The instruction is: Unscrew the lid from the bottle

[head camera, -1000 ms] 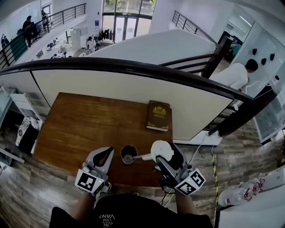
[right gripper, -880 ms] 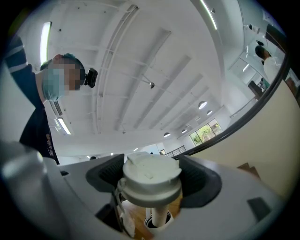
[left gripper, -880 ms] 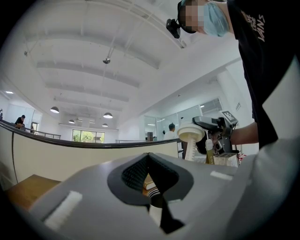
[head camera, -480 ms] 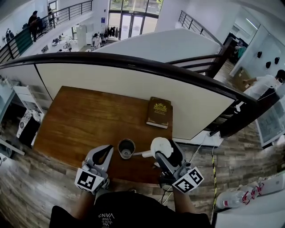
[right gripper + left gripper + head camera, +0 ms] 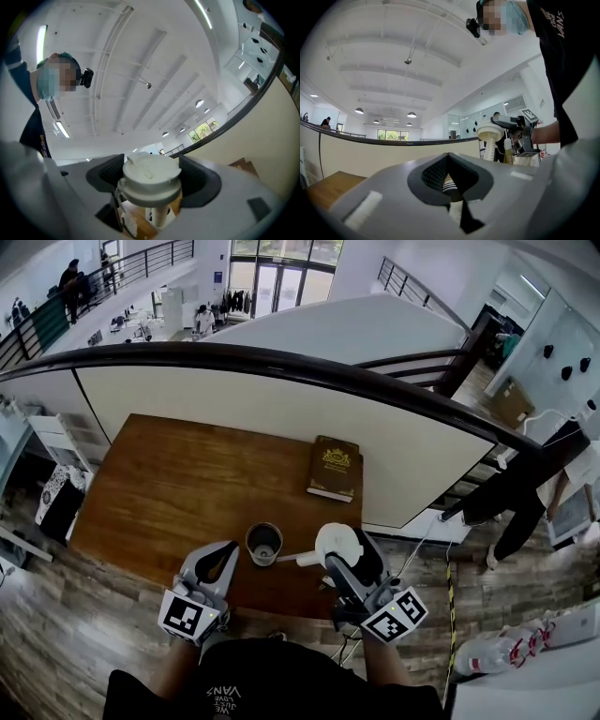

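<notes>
The bottle (image 5: pixel 264 543) stands open-mouthed on the wooden table (image 5: pixel 169 493), near its front edge. Its white lid (image 5: pixel 336 542), with a pale straw reaching left toward the bottle, is off and held up beside it. My right gripper (image 5: pixel 341 549) is shut on the lid's rim; in the right gripper view the lid (image 5: pixel 151 176) fills the space between the jaws. The left gripper view shows the lid (image 5: pixel 490 132) raised at the right, its ribbed straw hanging below. My left gripper (image 5: pixel 223 557) rests just left of the bottle, shut (image 5: pixel 448 157) and empty.
A brown book (image 5: pixel 334 468) lies at the table's far right. A cream half-wall with a dark handrail (image 5: pixel 281 367) runs behind the table. Wood floor lies to the left and right, with a person (image 5: pixel 525 507) standing beyond the rail at the right.
Lid, bottle and both grippers keep the same places relative to each other. The head view has shifted a little, and the person beyond the rail has moved.
</notes>
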A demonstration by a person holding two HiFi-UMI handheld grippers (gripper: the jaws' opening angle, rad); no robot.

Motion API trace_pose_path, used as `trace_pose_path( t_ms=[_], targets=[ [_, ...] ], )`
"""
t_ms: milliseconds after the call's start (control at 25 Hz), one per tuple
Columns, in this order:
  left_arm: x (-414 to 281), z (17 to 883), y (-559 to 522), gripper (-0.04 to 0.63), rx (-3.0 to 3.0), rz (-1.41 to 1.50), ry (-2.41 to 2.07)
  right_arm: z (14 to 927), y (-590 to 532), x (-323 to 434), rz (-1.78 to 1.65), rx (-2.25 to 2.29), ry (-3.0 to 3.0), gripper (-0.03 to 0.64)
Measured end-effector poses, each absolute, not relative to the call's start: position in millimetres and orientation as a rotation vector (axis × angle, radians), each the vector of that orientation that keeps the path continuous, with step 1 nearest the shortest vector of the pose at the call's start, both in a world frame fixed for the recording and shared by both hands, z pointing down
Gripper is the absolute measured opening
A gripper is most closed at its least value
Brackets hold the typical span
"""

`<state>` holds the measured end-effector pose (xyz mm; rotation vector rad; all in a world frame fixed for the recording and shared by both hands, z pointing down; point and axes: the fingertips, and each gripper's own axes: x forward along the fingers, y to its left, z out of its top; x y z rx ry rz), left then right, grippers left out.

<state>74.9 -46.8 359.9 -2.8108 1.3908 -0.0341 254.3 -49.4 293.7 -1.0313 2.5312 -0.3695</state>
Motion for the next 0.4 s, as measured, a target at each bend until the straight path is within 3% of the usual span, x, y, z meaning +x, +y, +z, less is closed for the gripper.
trace_pose_path(
  t_ms=[400],
  targets=[
    [74.4, 361.2, -43.5, 0.011, -2.801, -0.042, 1.397, 294.1, -46.7, 256.9, -0.379, -1.031, 2.519, 0.334]
  ],
)
